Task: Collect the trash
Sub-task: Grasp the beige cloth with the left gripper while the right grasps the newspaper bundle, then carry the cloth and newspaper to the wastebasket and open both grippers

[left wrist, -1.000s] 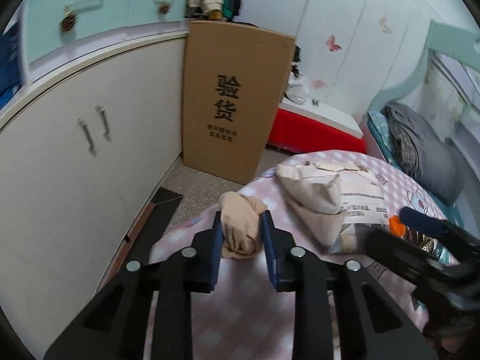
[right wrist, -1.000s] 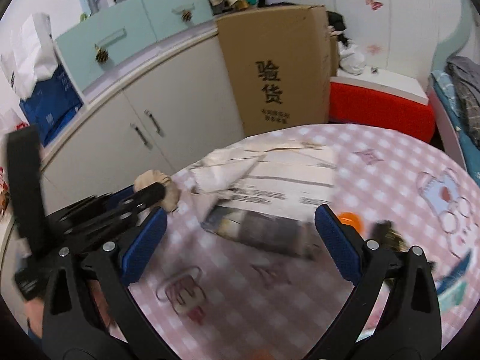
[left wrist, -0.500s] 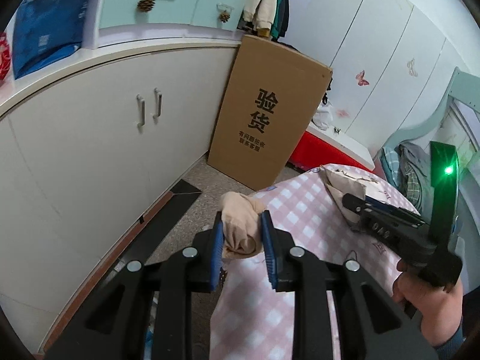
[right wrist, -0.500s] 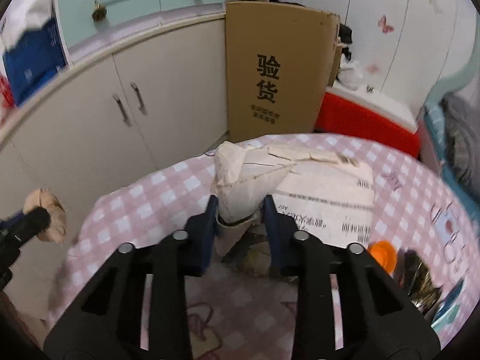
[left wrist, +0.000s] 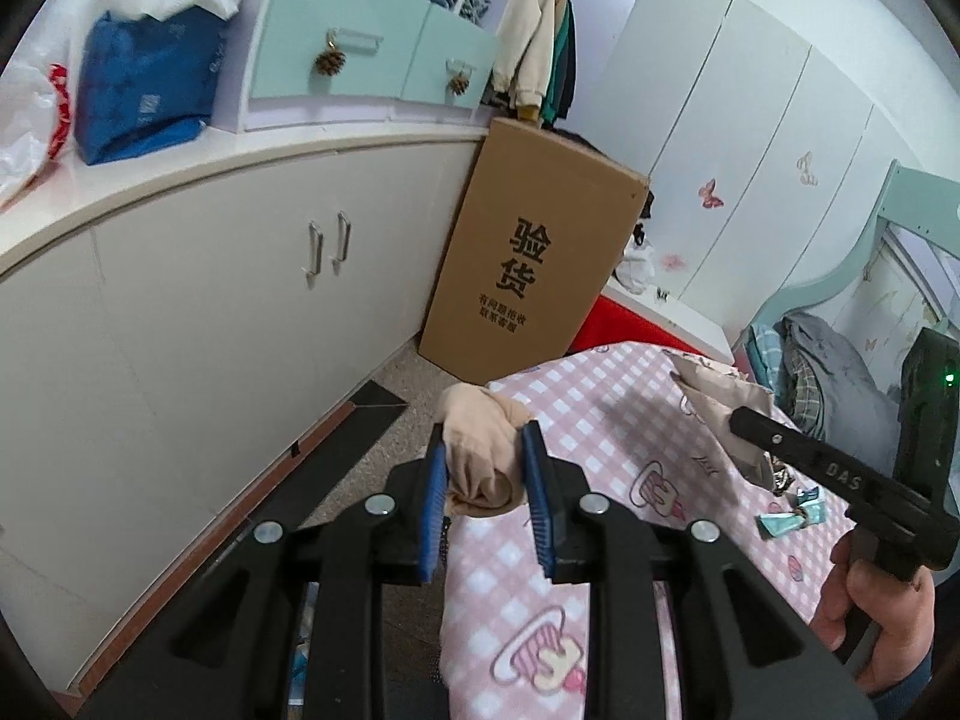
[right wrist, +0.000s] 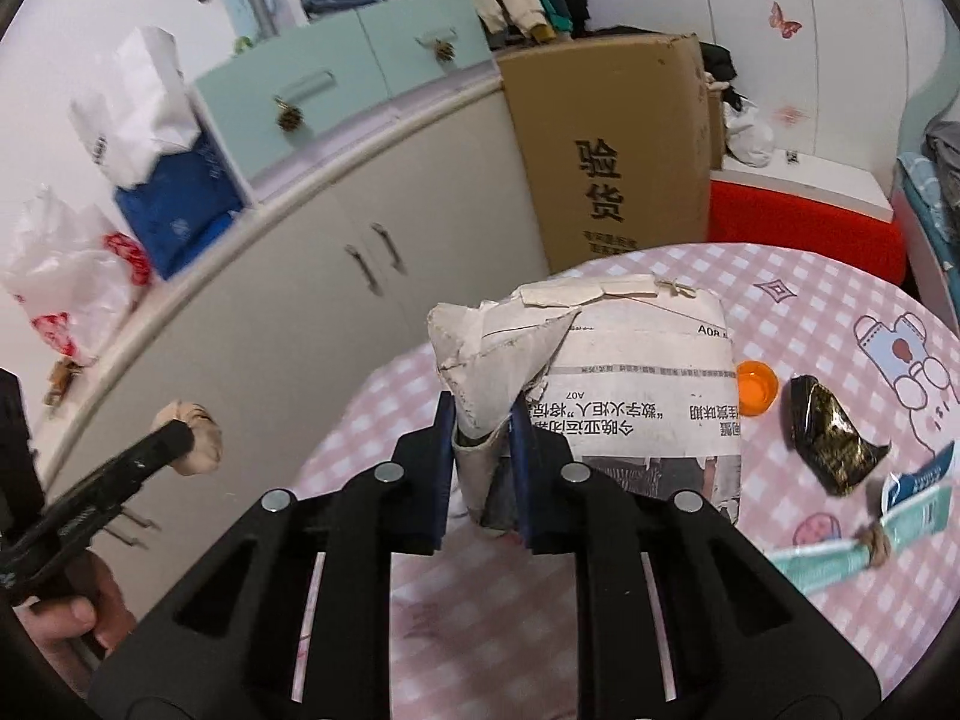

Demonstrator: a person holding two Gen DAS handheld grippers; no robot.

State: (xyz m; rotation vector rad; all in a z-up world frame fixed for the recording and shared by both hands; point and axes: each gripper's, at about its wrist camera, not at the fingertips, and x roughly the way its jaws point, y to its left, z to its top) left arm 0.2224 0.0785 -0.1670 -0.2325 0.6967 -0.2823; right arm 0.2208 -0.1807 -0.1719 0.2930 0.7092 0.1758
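My left gripper (left wrist: 485, 468) is shut on a crumpled beige paper wad (left wrist: 480, 450), held off the left edge of the pink checked table (left wrist: 576, 438); the wad also shows in the right wrist view (right wrist: 192, 438). My right gripper (right wrist: 480, 450) is shut on a folded newspaper (right wrist: 636, 396) and lifts its near corner off the table (right wrist: 780, 276). An orange cap (right wrist: 755, 391), a dark foil wrapper (right wrist: 828, 444) and teal wrappers (right wrist: 900, 510) lie on the table to the right.
White cabinets (left wrist: 180, 312) line the left side with a tall cardboard box (left wrist: 534, 264) at their end. A red-and-white bench (right wrist: 804, 210) stands behind the table. A bed (left wrist: 840, 360) is at the far right. Bare floor (left wrist: 384, 420) lies between cabinets and table.
My left gripper carried the beige wad leftward, off the table edge. My right gripper went from open over the table to shut on the newspaper and raised its corner.
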